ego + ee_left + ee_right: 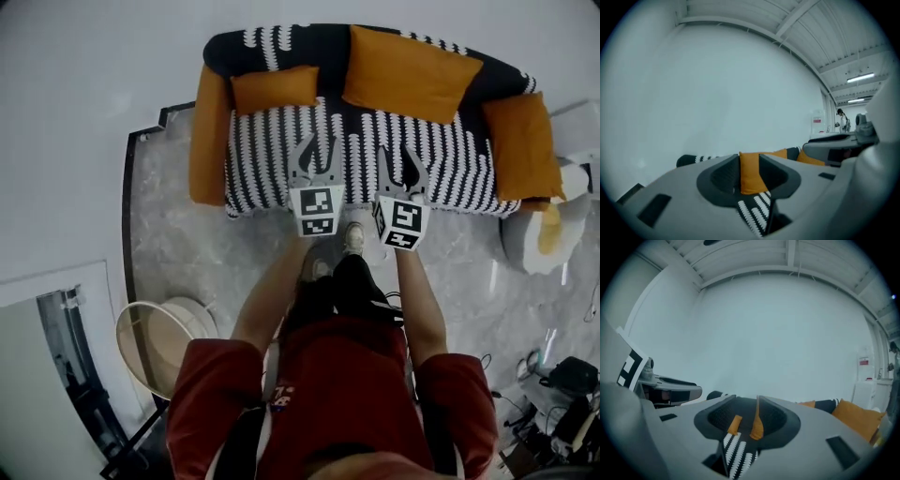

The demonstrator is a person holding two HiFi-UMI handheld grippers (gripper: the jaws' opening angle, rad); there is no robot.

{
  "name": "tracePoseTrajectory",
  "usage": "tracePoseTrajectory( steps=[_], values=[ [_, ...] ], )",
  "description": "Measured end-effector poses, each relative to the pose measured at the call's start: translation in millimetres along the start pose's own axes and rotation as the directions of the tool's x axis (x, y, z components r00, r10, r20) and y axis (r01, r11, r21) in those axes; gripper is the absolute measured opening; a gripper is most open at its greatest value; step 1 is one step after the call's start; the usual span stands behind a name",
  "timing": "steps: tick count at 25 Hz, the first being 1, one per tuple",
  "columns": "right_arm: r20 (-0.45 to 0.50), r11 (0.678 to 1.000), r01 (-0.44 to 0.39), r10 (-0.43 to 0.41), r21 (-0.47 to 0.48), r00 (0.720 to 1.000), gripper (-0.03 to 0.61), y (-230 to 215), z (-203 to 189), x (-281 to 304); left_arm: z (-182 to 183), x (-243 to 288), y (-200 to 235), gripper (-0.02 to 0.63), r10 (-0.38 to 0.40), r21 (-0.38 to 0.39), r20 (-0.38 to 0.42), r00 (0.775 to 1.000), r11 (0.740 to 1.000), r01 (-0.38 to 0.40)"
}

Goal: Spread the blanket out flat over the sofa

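- 2 grippers are held side by side over the front edge of the sofa (208, 131), near its middle, both aimed at the backrest.
- The left gripper (316, 161) has its jaws partly spread with a clear gap between them. No cloth sits between the pads. In the left gripper view (750, 161), only the far sofa shows through the gap.
- The right gripper (401, 164) stands the same way, jaws apart and gripping nothing. In the right gripper view (746, 404), striped cloth and orange show beyond the jaws.
- The blanket (375, 150), black with white stripes, lies over the seat and backrest and hangs over the front edge. Both orange arms are bare.
- 2 orange cushions lean on the backrest over the blanket. The smaller cushion (274, 89) is toward the end at the person's left, and the larger cushion (408, 73) is near the middle.
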State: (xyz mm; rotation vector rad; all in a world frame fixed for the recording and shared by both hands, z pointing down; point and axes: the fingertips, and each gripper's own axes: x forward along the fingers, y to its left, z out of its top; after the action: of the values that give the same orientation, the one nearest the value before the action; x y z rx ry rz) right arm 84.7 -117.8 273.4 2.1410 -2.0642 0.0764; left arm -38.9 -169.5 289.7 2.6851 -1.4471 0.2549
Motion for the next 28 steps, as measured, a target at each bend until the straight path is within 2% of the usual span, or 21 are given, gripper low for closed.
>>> tracePoseTrajectory(
  steps=[7,12,16,20,24,28],
  values=[
    [0.206,0.999,0.047,-0.05,0.021,0.977,0.158,-10,121,-55,115,-48,-9,0.143,-0.047,0.059,0.176,0.983,0.998,0.037],
    [0.268,0.994,-0.024,-0.005,0.105,0.963,0.158,-18,172,-95,171,-84,-32,0.143,-0.039,0.074,0.263,0.964,0.997,0.021],
    [0.321,0.995,-0.049,0.019,0.085,0.947,0.158,-30,200,-122,200,-102,-51,0.143,-0.017,0.063,0.295,0.955,0.998,-0.002],
    [0.339,0.998,-0.052,0.039,0.029,0.94,0.158,-44,213,-139,221,-121,-66,0.143,0.03,0.087,0.323,0.946,0.994,-0.061],
    [0.336,0.998,-0.058,0.051,0.011,0.94,0.158,-64,215,-144,229,-122,-88,0.143,0.045,0.129,0.324,0.945,0.987,-0.091],
    [0.334,0.996,-0.084,0.066,0.037,0.94,0.156,-74,213,-143,228,-118,-99,0.143,0.051,0.149,0.314,0.948,0.984,-0.102]
  ],
)
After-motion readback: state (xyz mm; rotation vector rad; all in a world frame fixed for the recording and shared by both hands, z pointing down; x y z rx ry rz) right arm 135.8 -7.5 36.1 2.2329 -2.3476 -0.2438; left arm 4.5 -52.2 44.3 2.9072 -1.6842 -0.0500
